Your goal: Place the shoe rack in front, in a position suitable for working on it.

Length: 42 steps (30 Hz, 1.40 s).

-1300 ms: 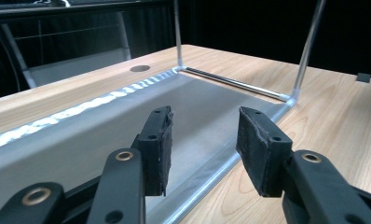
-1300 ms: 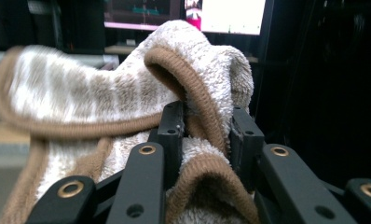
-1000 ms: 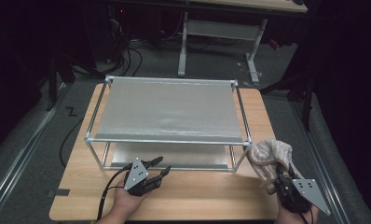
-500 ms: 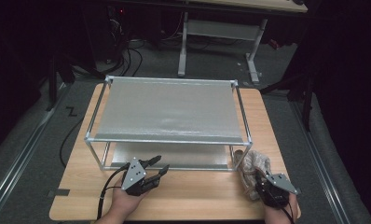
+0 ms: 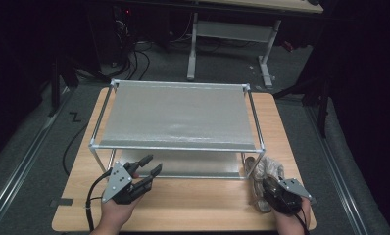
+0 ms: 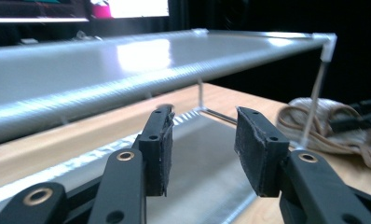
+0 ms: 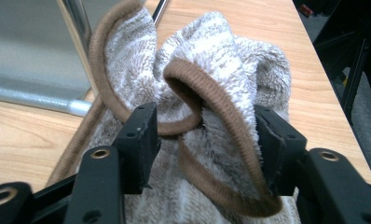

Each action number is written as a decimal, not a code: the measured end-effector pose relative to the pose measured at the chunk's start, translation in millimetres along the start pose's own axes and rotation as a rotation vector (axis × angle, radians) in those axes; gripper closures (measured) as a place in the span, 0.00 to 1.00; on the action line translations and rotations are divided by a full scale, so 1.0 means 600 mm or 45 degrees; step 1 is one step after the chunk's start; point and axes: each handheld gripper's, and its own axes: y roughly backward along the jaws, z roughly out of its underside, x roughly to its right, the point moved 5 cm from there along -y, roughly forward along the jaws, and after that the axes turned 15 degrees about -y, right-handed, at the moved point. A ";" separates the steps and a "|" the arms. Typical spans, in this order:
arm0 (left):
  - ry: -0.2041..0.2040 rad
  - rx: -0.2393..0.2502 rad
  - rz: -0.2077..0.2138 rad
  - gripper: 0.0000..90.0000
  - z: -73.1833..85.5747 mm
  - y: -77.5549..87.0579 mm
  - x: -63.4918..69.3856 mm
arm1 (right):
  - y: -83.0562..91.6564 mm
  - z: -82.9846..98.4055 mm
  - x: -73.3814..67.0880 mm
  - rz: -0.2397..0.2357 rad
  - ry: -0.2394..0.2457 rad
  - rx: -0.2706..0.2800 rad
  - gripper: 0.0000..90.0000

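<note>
One crumpled beige terry towel with brown edging (image 7: 211,107) lies on the light wooden table (image 5: 198,205) at its near right corner, touching the front right leg of the single two-tier metal rack (image 5: 178,115). The right gripper (image 5: 269,188) straddles a fold, its jaws having just opened, pads slack. The left gripper (image 5: 149,166) hovers empty, jaws parted, over bare tabletop before the rack
</note>
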 end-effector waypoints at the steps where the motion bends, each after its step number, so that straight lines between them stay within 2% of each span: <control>1: 0.004 -0.001 -0.012 0.63 -0.002 0.003 -0.005 | -0.001 0.000 -0.001 -0.003 0.003 -0.001 0.48; 5: 0.016 -0.030 -0.052 0.63 0.003 0.006 -0.022 | -0.005 -0.002 -0.002 -0.005 -0.003 -0.002 0.48; 8: 0.024 -0.028 -0.054 0.64 0.004 0.005 -0.026 | -0.005 -0.002 -0.003 -0.005 -0.006 -0.005 0.48; 10: 0.009 -0.035 -0.071 0.65 0.003 0.003 -0.031 | -0.006 -0.001 -0.004 -0.008 -0.003 -0.008 0.48; 14: 0.026 -0.052 -0.096 0.65 0.003 -0.001 -0.044 | -0.006 -0.001 -0.005 -0.012 -0.006 -0.012 0.48; 15: 0.055 -0.051 -0.119 0.65 0.002 -0.004 -0.055 | -0.006 -0.001 -0.005 -0.019 -0.007 -0.012 0.48; 16: 0.055 -0.051 -0.119 0.65 0.002 -0.004 -0.055 | -0.006 -0.001 -0.005 -0.022 -0.009 -0.012 0.48; 17: 0.065 -0.064 -0.132 0.65 0.002 -0.008 -0.066 | -0.006 -0.001 -0.005 -0.027 -0.012 -0.011 0.48; 19: 0.067 -0.074 -0.142 0.65 0.003 -0.011 -0.071 | -0.006 -0.001 -0.005 -0.029 -0.013 -0.010 0.48; 22: 0.056 -0.129 -0.189 0.65 0.004 -0.025 -0.101 | -0.005 -0.002 -0.006 -0.040 -0.012 -0.007 0.48; 25: 0.061 -0.159 -0.224 0.66 0.009 -0.035 -0.120 | -0.001 -0.005 -0.007 -0.052 -0.012 0.003 0.48; 28: 0.074 -0.174 -0.238 0.64 0.012 -0.034 -0.127 | 0.007 -0.010 -0.010 -0.067 -0.023 0.025 0.48; 31: 0.057 -0.151 -0.212 0.64 0.010 -0.023 -0.106 | 0.017 -0.019 -0.013 -0.062 -0.005 0.063 0.48; 32: 0.057 -0.151 -0.212 0.63 0.010 -0.023 -0.106 | 0.022 -0.023 -0.016 -0.062 0.005 0.079 0.48; 33: 0.059 -0.145 -0.196 0.63 0.011 -0.018 -0.094 | 0.022 -0.023 -0.016 -0.062 0.005 0.079 0.48; 34: 0.071 -0.130 -0.161 0.63 0.017 -0.010 -0.072 | 0.034 -0.032 -0.028 -0.069 0.027 0.130 0.50; 35: 0.071 -0.130 -0.161 0.63 0.017 -0.010 -0.072 | 0.034 -0.032 -0.028 -0.069 0.027 0.130 0.50; 36: 0.077 -0.126 -0.145 0.63 0.023 -0.007 -0.060 | 0.039 -0.036 -0.035 -0.076 0.038 0.152 0.51; 37: 0.083 -0.131 -0.113 0.63 0.038 -0.005 -0.040 | 0.046 -0.041 -0.053 -0.116 0.061 0.177 0.54; 39: 0.064 -0.160 -0.092 0.63 0.063 -0.006 -0.022 | 0.045 -0.040 -0.073 -0.161 0.086 0.173 0.56; 40: 0.064 -0.160 -0.092 0.63 0.063 -0.006 -0.022 | 0.042 -0.038 -0.080 -0.169 0.097 0.158 0.58; 42: 0.038 -0.246 -0.025 0.62 0.094 -0.015 -0.004 | 0.024 -0.027 -0.095 -0.181 0.123 0.090 0.58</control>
